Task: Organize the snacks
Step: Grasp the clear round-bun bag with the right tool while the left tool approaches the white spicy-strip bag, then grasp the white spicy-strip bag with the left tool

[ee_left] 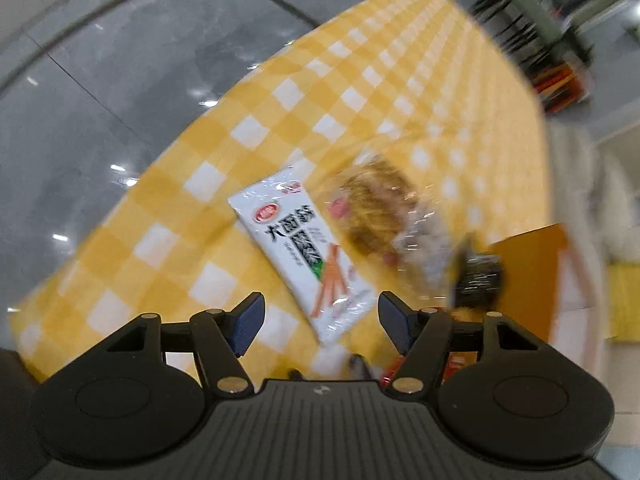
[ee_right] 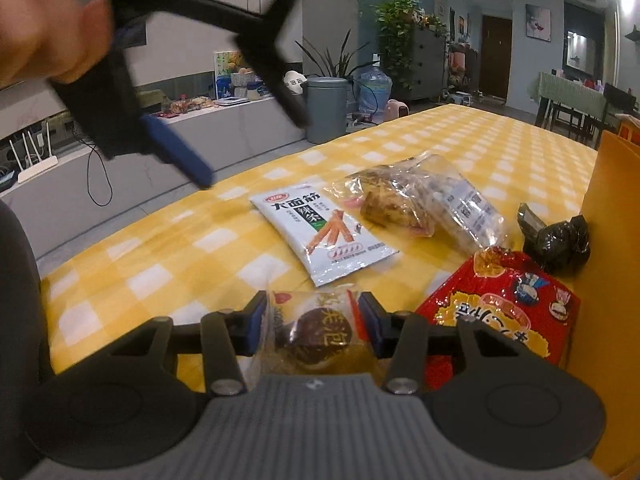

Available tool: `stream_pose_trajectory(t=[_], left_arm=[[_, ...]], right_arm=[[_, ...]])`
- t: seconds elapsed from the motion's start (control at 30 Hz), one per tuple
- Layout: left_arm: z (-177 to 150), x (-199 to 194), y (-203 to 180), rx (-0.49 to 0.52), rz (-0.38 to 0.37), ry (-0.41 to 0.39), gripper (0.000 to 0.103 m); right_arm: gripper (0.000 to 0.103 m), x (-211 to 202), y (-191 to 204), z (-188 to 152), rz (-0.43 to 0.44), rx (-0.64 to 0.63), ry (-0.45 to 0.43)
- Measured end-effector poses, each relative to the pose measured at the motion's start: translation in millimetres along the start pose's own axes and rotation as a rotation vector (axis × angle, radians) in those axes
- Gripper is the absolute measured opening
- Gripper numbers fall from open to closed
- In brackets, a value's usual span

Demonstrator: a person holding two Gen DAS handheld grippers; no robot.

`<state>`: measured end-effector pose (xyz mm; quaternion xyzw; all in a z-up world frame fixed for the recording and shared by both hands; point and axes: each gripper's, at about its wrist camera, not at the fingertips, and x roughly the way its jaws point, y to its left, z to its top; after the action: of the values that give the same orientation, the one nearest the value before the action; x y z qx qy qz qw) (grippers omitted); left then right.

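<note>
My right gripper [ee_right: 314,320] is shut on a clear-wrapped brown pastry packet [ee_right: 316,340], held above the near edge of the yellow checked table [ee_right: 160,248]. My left gripper [ee_left: 320,320] is open and empty, hovering above a white spicy-strip packet [ee_left: 304,252], which also shows in the right wrist view [ee_right: 320,232]. The left gripper also shows in the right wrist view [ee_right: 224,92], blurred, high above the table. A clear bag of brown snacks [ee_right: 424,204] lies beside the white packet. A red snack bag [ee_right: 504,312] and a black packet [ee_right: 556,240] lie to the right.
An orange box wall [ee_right: 612,280] stands at the table's right side, next to the red and black packets. Beyond the table's far edge is grey floor, a grey bin [ee_right: 326,108], plants and a low shelf.
</note>
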<state>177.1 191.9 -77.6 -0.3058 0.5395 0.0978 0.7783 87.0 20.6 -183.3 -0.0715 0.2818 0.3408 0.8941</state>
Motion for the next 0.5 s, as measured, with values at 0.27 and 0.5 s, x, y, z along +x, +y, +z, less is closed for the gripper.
stream_pose_trajectory(t=[0.27, 0.5], left_arm=[[30.0, 59.8, -30.2, -0.008, 0.174, 0.115, 0.074], [44.0, 79.8, -28.6, -0.034, 0.239, 0.145, 0.077]], right_arm=[[0.045, -3.4, 0.3, 17.4, -0.027, 0.051, 0.092], [0.046, -41.8, -22.7, 63.7, -0.059, 0.195, 0.156]])
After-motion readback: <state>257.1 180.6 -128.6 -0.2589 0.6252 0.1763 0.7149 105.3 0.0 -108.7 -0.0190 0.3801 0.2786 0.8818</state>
